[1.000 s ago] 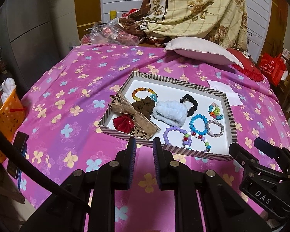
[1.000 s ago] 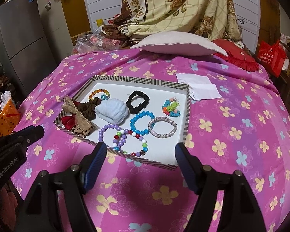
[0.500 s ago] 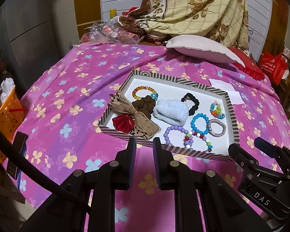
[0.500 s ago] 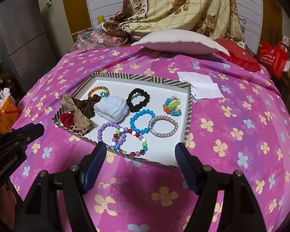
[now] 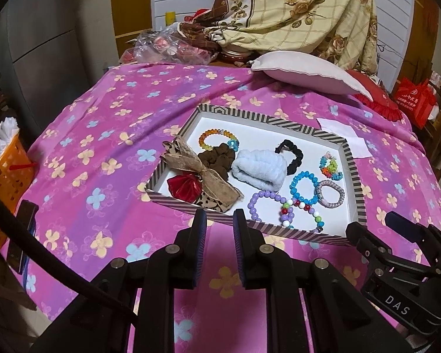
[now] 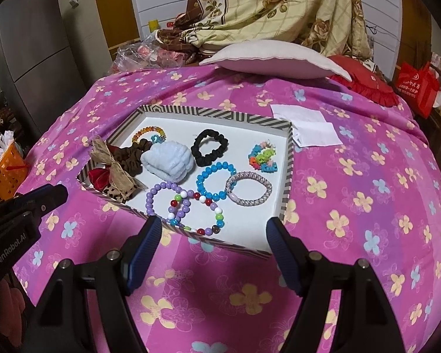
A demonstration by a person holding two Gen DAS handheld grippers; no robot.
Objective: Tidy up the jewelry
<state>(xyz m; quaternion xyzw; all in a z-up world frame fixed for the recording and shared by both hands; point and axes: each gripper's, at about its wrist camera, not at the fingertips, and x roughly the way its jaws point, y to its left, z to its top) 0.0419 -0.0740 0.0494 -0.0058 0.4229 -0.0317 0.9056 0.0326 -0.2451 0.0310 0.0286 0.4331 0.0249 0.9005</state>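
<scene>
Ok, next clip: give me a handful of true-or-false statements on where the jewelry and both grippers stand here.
1. The striped-rim white tray sits on the pink flowered bedspread. True.
2. The right gripper is shut on the turquoise bead bracelet. False: its jaws stand wide apart and empty, short of the tray's near rim.
3. The lilac bead bracelet overlaps the multicoloured bead bracelet. True.
4. The left gripper holds the fluffy pale-blue scrunchie. False: its jaws stand only narrowly apart with nothing between them, and the scrunchie lies in the tray.
5. The black scrunchie lies outside the tray. False: it lies inside, toward the far side.
</scene>
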